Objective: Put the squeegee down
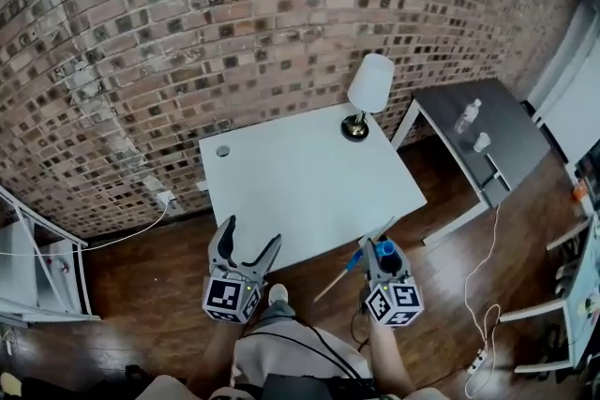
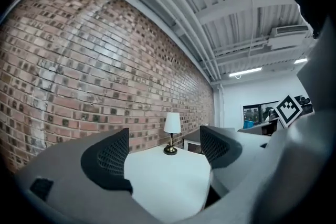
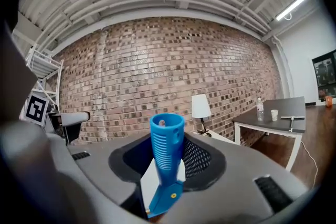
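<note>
Squeegee (image 3: 167,152), blue handle clamped upright in the right gripper (image 1: 382,254) at the head view's lower right, is best carried over the white table (image 1: 309,192) at frame centre, laid flat and only then released; the left gripper (image 1: 247,250) hangs spread apart, empty.

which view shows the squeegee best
Right gripper view: the squeegee fills centre frame, blue ribbed handle clamped in the right gripper. Head view shows only its top and thin blade, small. Left gripper view shows none.
</note>
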Available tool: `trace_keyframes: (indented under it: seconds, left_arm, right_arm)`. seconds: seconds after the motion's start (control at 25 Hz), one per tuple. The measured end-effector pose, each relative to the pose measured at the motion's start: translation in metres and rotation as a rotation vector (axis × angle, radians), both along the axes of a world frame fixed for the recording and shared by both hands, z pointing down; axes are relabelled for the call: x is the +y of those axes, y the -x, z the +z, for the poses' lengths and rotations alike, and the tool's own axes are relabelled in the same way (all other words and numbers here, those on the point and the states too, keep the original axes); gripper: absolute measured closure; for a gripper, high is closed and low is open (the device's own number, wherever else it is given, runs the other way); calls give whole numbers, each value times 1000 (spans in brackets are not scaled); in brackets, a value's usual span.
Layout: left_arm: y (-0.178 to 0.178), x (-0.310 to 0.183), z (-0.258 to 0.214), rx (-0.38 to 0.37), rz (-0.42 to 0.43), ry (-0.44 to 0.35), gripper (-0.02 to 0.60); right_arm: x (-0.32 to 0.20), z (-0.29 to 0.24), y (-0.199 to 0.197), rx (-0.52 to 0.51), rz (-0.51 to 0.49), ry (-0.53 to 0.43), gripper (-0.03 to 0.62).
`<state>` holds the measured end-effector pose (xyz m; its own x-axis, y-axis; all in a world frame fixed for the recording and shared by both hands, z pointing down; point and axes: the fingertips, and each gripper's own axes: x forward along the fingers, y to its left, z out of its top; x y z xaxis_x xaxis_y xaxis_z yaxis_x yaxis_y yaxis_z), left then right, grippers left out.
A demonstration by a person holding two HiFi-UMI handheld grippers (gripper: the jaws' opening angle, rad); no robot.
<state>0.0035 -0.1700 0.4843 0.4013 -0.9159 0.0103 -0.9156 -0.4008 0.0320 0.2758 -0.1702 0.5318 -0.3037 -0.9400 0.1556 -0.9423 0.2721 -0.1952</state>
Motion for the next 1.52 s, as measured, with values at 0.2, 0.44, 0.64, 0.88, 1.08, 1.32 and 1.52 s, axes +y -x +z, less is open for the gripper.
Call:
trace_keyframes:
  seconds: [0.2,0.44,0.64,0.88,1.08,1.32,1.52]
  left_arm:
    - [10,-83,-3,14,19,3,179]
    - [18,-146,9,37,11,90,179]
    - [48,-176,41,-13,-104,120,179]
    - [72,-175,54,14,-296,228,179]
    - [65,-185,59,71,-368,304,179]
    - [62,-200,59,93,-379,334,179]
    - [74,-197,77,40,-376,299,179]
  right_arm:
    - [-101,7,27,31,-28,51,428]
    - [-217,47,64,90,-105,121,428]
    - [-327,95,100,116,-164,210,428]
    - [-443,127,151,36,-185,236,428]
    - [-526,135,171,40,-103,166,428]
    - [-512,186,156,65,-50,211,419]
    - [-460,240,128,118,-101,340,402]
